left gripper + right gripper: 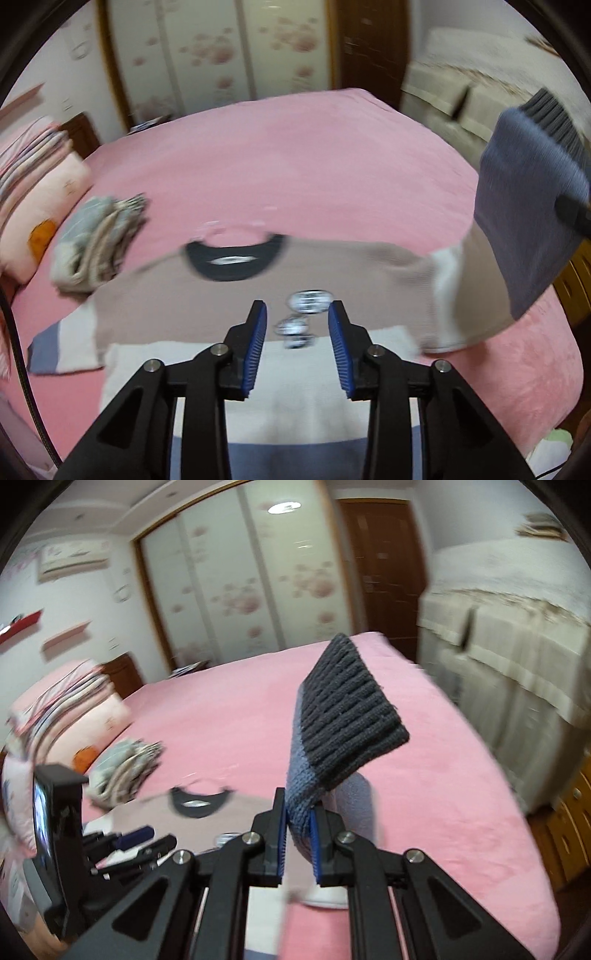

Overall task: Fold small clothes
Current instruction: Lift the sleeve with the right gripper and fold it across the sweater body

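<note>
A small knit sweater (258, 295) lies flat on the pink bed (314, 166), beige on top, then white and blue bands, with a black collar (234, 260). My left gripper (297, 314) is open and empty just above the sweater's chest. My right gripper (298, 812) is shut on the sweater's right sleeve (332, 746), near its dark ribbed cuff (351, 716), and holds it lifted off the bed. The raised sleeve (532, 206) also shows at the right of the left wrist view. The left gripper (125, 842) shows at the left of the right wrist view.
A pile of folded grey and striped clothes (98, 243) sits on the bed left of the sweater. Pillows and folded bedding (40, 177) lie at the far left. A wardrobe (240, 572) and a covered cabinet (517, 664) stand beyond the bed.
</note>
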Demonstrator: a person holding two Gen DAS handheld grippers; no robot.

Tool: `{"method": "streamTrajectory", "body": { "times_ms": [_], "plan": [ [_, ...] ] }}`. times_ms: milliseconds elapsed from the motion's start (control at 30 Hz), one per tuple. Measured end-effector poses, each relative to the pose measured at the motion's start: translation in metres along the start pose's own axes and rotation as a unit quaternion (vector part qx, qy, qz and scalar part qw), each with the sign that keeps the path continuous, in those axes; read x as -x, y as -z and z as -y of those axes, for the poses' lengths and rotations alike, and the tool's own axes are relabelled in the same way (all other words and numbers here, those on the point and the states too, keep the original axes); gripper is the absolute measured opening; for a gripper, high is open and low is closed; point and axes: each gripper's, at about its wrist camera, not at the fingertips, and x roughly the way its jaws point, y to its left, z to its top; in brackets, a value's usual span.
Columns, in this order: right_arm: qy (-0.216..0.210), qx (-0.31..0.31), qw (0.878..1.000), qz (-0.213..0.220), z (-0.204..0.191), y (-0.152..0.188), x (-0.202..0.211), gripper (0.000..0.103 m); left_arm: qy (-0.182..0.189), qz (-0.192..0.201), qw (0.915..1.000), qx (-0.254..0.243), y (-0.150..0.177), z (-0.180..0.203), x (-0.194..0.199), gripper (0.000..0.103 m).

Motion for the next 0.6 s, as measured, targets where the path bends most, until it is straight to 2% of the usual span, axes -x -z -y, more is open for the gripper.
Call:
{"method": "streamTrajectory", "body": {
  "times_ms": [167, 300, 433, 600],
  "plan": [
    [-0.041, 0.042, 0.998, -0.036, -0.079, 0.016, -0.044, 0.010, -0.043, 0.000, 0.9984, 0.037, 0.024, -0.084, 0.003, 0.037],
    [-0.047, 0.075, 0.994, -0.069, -0.133, 0.039, -0.096, 0.010, -0.057, -0.020, 0.9960, 0.066, 0.045, -0.132, -0.010, 0.037],
    [-0.047, 0.101, 0.987, -0.112, -0.181, 0.073, -0.150, 0.011, -0.045, -0.051, 0.9927, 0.099, 0.064, -0.175, -0.039, 0.038],
    [-0.023, 0.164, 0.971, -0.172, -0.220, 0.124, -0.200, 0.013, -0.013, -0.081, 0.9910, 0.105, 0.077, -0.195, -0.069, 0.038]
  ]
}}
